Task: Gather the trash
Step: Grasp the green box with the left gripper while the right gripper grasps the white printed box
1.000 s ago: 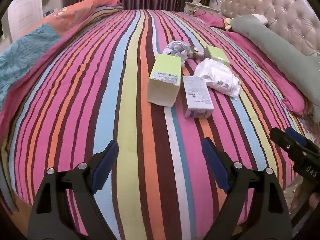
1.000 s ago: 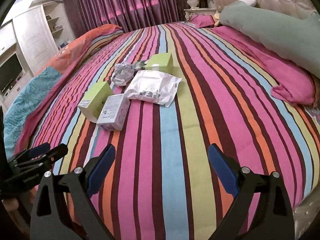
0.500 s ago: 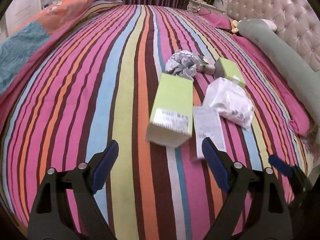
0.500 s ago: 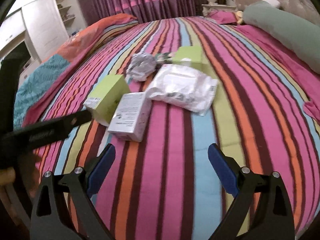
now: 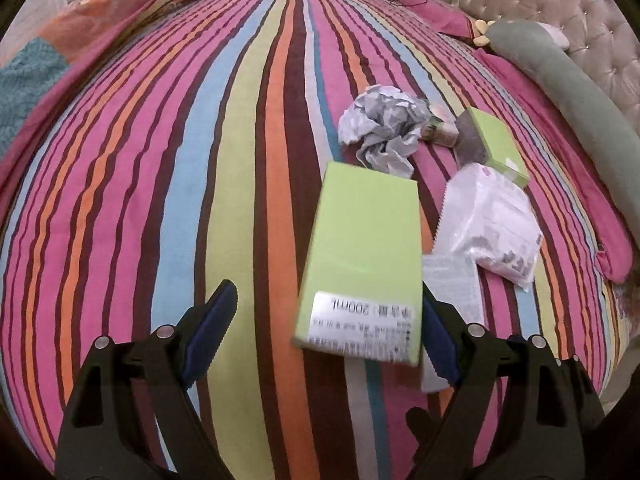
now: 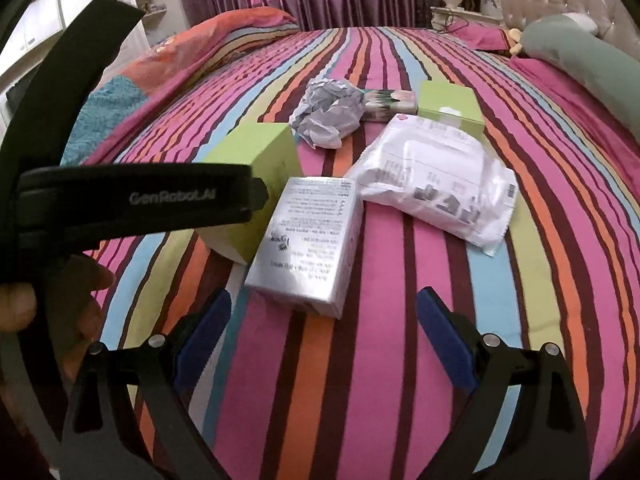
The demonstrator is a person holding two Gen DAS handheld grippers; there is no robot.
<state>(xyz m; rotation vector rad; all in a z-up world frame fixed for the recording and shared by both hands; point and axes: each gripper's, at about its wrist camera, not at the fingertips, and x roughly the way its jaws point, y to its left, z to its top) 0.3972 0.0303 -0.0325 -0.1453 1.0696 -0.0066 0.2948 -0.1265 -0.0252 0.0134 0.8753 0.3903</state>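
Both wrist cams look steeply down, close; share green box [image 5: 362, 264], perhaps blurred.

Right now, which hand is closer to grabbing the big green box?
Left. The left gripper is open with the big green box already reaching between its fingers. The right gripper, also open, faces the silver box instead.

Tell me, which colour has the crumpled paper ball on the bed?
The crumpled paper ball is pale grey-white; the left wrist view shows it best.
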